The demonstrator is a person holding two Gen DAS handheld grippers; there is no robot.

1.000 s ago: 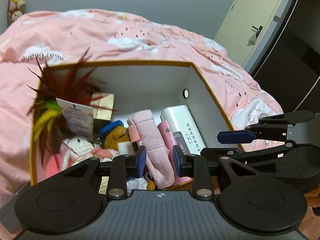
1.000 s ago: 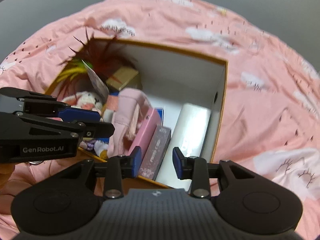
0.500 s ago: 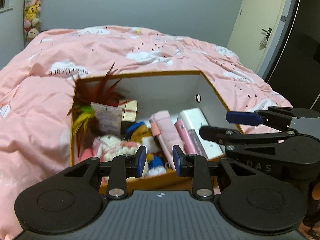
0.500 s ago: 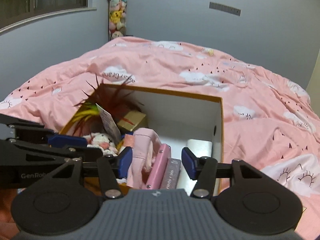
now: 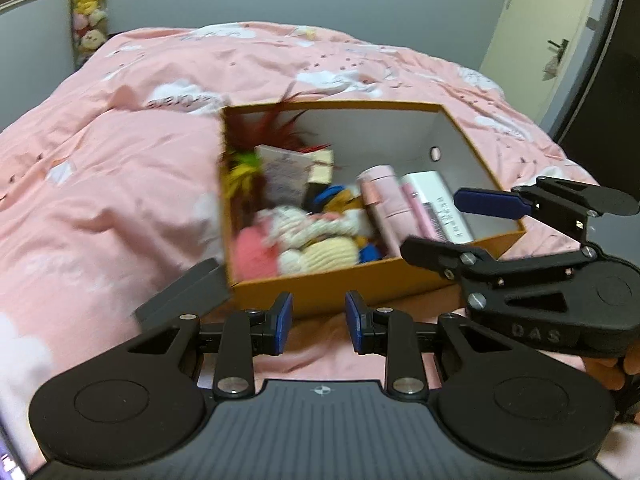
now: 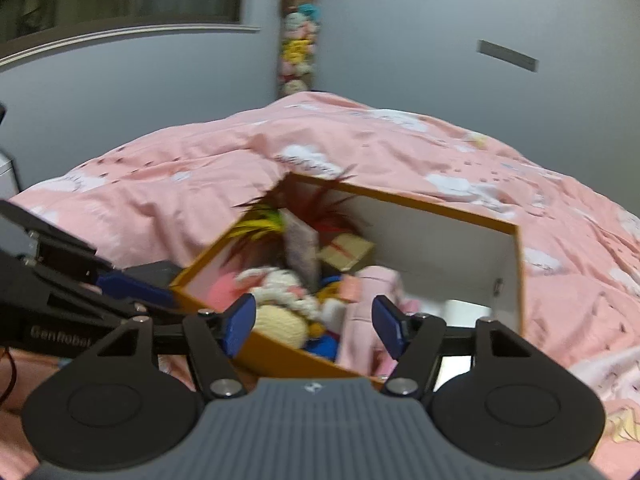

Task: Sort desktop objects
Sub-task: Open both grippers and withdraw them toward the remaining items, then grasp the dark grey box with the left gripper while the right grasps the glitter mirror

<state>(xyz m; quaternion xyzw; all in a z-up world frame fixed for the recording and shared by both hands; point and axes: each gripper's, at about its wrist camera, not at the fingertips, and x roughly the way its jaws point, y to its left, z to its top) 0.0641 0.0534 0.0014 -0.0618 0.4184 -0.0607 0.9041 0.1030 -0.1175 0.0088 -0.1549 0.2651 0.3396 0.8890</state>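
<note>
- Looks like a pause between picks: both grippers empty, hovering just short of the box [image 5: 340, 280] on the quilt [image 5: 120, 160].
- Right gripper [image 6: 314, 322]: spread wide, jaws just been opening, no item between the pads, only the box's near wall and contents showing past them.
- Left gripper [image 5: 318, 316]: about half spread, pinching nothing, aimed at the near wall.
- To do this step well, keep all tips clear of that wall; probably a light box on soft bedding, easy to shove or tip.
- Keep the two grippers from clashing: close together now, the right reaching over the box's near right corner in the left view.
- Mind the flat dark thing [image 5: 192, 284] just beside the near left corner; too blurred to name.
- Box: open side up; seems to run lengthwise away from the cameras, though hard to tell for sure through the fisheye.
- Case [image 5: 384, 208] and white pack [image 5: 436, 204]: lying side by side near the right wall, long axes roughly parallel to it, far ends leaning slightly left in the left view.
- Plush [image 5: 308, 240] packed into the near left; feathers [image 5: 272, 132] sticking up from the far left corner.
- For any further drop, come in from above toward the bare far right floor, long side lined up with the wall.
</note>
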